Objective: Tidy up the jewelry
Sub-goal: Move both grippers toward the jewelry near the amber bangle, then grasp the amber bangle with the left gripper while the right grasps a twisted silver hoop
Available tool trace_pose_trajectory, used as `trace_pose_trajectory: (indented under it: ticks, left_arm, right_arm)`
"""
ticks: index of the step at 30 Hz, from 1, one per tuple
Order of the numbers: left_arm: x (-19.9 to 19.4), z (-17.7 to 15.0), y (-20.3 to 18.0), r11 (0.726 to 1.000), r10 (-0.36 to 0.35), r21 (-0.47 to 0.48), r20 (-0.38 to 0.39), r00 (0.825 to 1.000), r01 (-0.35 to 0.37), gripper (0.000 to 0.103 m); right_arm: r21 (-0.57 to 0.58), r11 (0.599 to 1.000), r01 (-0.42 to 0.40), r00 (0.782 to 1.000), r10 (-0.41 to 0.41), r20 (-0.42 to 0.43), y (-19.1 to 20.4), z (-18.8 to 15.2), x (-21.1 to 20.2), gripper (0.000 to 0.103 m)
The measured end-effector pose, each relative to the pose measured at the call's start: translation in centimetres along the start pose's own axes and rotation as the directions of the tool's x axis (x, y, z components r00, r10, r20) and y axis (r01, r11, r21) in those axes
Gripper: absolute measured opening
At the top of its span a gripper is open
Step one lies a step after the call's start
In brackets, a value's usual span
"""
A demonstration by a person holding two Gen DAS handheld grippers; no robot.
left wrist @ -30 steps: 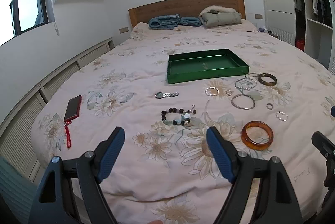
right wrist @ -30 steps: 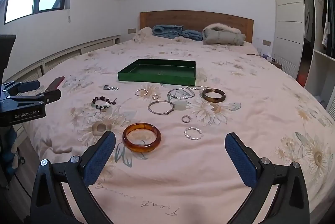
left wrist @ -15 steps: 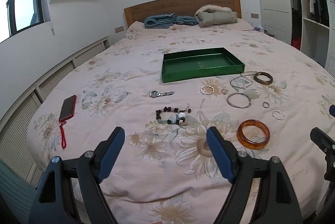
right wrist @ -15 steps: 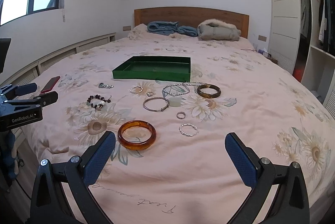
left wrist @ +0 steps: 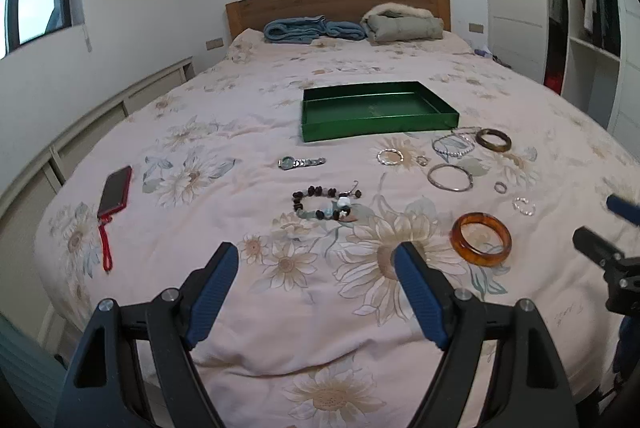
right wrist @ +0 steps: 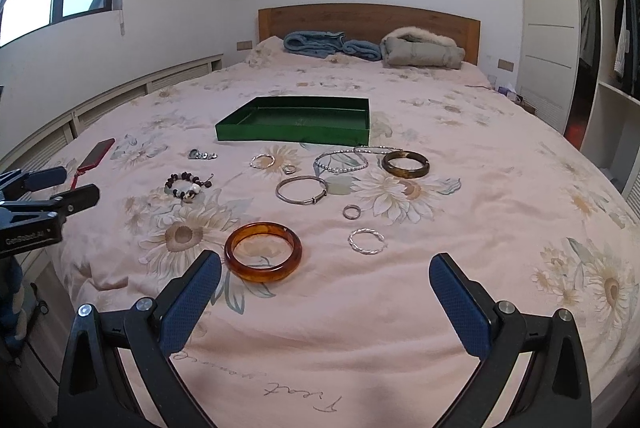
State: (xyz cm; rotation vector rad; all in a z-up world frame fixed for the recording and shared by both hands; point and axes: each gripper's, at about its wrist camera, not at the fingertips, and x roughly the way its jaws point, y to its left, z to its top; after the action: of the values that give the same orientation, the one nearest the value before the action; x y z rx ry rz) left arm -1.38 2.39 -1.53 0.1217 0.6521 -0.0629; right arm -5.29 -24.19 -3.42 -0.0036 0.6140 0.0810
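Fingers of left gripper (left wrist: pixel 316 292) and right gripper (right wrist: pixel 324 288): spread, empty, low in frame. Jewelry, amber bangle (right wrist: pixel 263 257) nearest, loose on bed (right wrist: pixel 500 228), centre; green tray (right wrist: pixel 296 126) beyond, unfilled, likely its destination

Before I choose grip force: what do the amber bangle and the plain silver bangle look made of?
The amber bangle looks like glossy, translucent resin or glass: the bedspread pattern shows through it. The plain silver bangle looks like thin polished metal, a grey wire hoop with bright glints. Neither material is certain.

Home bedroom: floral-covered bed (right wrist: pixel 440 308), wooden headboard (right wrist: pixel 368 18), open wardrobe (right wrist: pixel 608 28).
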Motion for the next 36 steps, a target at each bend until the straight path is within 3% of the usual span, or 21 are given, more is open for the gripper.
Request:
trace_pose_trajectory:
  ticks: [9, 18, 24, 27, 30, 34, 36]
  left_arm:
    - [2.0, -0.2, -2.2, 0.997, -0.076, -0.035, -0.089, 0.993, 0.073, 0.079]
    - [4.5, 0.4, -6.6, 0.989, -0.145, -0.041, -0.108, 0.984, 0.141, 0.080]
    - [7.1, 0.5, -9.4, 0.977, -0.213, -0.051, -0.149, 0.966, 0.207, 0.078]
    - [8.4, 0.5, -10.8, 0.977, -0.212, -0.035, -0.173, 0.962, 0.209, 0.077]
    - [9.7, 0.6, -11.8, 0.978, -0.208, -0.027, -0.203, 0.957, 0.206, 0.072]
    - [11.8, 0.1, -13.1, 0.976, -0.213, -0.026, -0.275, 0.938, 0.214, 0.050]
    - [12.3, -0.1, -13.4, 0.976, -0.214, -0.023, -0.293, 0.932, 0.217, 0.046]
  right_arm:
    - [0.021, 1.000, 0.004, 1.000, -0.003, -0.027, -1.8, -0.1, 1.7, 0.090]
    - [0.042, 0.999, 0.008, 0.999, -0.007, -0.046, -5.0, -0.1, 3.5, 0.080]
    - [0.022, 0.999, -0.030, 0.998, 0.031, -0.054, -6.2, 0.2, 5.6, 0.069]
    - [0.004, 0.998, -0.055, 0.996, 0.055, -0.067, -6.3, 0.2, 6.8, 0.062]
    - [-0.011, 0.996, -0.088, 0.993, 0.086, -0.086, -6.5, 0.3, 8.3, 0.058]
    - [-0.024, 0.991, -0.132, 0.983, 0.127, -0.134, -6.6, 0.3, 10.4, 0.053]
    - [-0.027, 0.988, -0.153, 0.976, 0.147, -0.159, -6.6, 0.3, 11.2, 0.050]
